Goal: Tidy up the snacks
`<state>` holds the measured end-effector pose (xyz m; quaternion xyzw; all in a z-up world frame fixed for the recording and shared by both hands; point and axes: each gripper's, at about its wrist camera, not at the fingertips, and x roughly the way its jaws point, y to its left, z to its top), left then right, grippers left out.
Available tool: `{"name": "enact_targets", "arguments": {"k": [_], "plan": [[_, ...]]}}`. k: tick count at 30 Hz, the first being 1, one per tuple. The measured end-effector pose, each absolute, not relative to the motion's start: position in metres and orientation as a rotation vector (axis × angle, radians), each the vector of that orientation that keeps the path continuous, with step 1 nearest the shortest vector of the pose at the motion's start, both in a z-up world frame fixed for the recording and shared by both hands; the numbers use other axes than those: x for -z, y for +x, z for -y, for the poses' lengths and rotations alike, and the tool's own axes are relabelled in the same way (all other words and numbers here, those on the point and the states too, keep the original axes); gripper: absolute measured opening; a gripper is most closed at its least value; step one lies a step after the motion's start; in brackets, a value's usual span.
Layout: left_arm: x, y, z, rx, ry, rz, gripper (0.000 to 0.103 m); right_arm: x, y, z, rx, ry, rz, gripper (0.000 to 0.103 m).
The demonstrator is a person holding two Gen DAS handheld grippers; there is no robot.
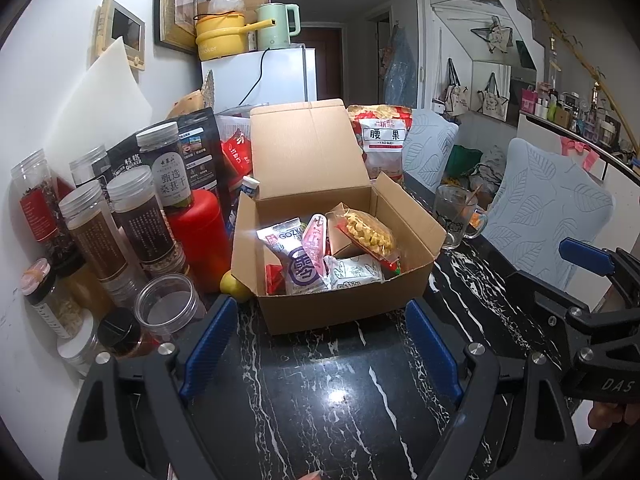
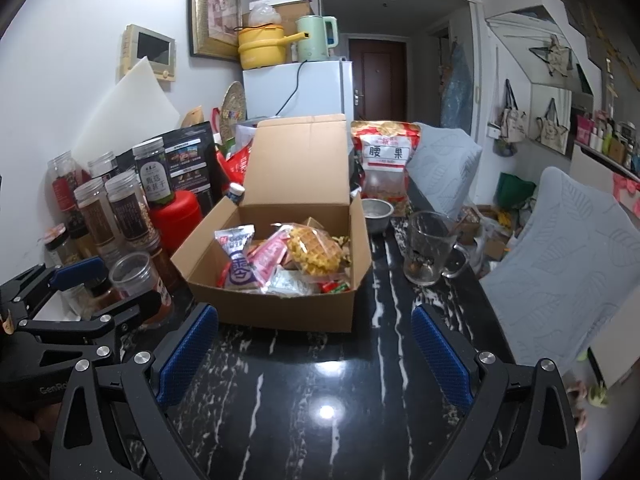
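An open cardboard box (image 1: 344, 306) (image 2: 280, 308) stands on the black marble table, lid flap up. Inside lie several snack packets: a wrapped waffle (image 1: 370, 236) (image 2: 314, 254), a purple-and-white packet (image 1: 302, 266) (image 2: 242, 264) and a pink packet (image 1: 316, 240) (image 2: 268, 258). My left gripper (image 1: 320, 340) hovers just in front of the box, open, nothing between its blue pads. My right gripper (image 2: 314, 352) is likewise open and empty, near the box's front. Each gripper shows at the edge of the other's view.
Several lidded jars (image 1: 120, 228) (image 2: 116, 216) and a red canister (image 1: 196, 228) crowd the left of the table by the wall. A cashew bag (image 1: 382, 140) (image 2: 386, 160) stands behind the box. A glass mug (image 1: 456, 216) (image 2: 428, 248) and a metal bowl (image 2: 376, 212) sit to the right. Cushioned chairs (image 2: 560, 260) border the right edge.
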<state>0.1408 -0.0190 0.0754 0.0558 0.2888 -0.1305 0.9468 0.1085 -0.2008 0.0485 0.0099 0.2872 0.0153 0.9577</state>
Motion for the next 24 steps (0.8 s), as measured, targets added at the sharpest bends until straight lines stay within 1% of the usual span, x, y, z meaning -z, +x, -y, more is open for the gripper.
{"name": "enact_targets", "arguments": {"k": [24], "plan": [[-0.0763, 0.1354, 0.0272, 0.285, 0.128, -0.594, 0.087, -0.0471, 0.1077, 0.2039, -0.02, 0.026, -0.584, 0.099]]}}
